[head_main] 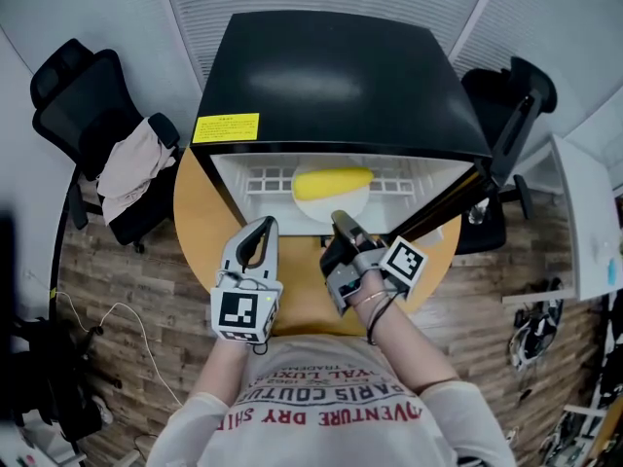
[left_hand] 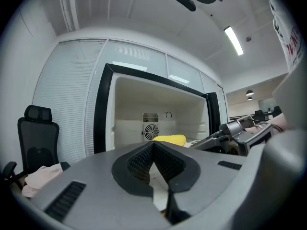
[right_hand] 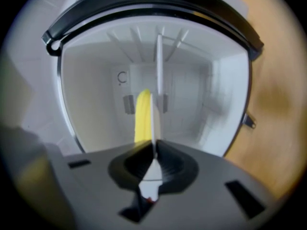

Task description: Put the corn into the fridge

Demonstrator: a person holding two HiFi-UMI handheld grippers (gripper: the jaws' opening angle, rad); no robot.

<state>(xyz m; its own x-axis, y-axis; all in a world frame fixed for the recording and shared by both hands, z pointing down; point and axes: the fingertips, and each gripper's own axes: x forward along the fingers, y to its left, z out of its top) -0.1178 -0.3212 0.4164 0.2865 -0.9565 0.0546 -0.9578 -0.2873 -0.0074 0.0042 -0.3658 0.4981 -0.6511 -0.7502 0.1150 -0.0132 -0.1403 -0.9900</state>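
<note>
A yellow corn cob (head_main: pixel 333 182) (left_hand: pixel 170 139) (right_hand: pixel 143 116) lies on a white plate (head_main: pixel 336 205) (right_hand: pixel 157 75) on the shelf of the small black fridge (head_main: pixel 331 76), just inside its opening. The fridge's door (head_main: pixel 443 207) hangs open at the right. My right gripper (head_main: pixel 340 220) (right_hand: pixel 153 150) is rolled onto its side and shut on the plate's near rim. My left gripper (head_main: pixel 265 224) (left_hand: pixel 153 143) is level in front of the fridge, left of the plate. It is shut with nothing between its jaws.
The fridge stands on a round wooden table (head_main: pixel 195 212). A black office chair with clothes on it (head_main: pixel 127 173) is at the left, and another black chair (head_main: pixel 516 105) is behind the open door. A white desk (head_main: pixel 584 212) is at the far right.
</note>
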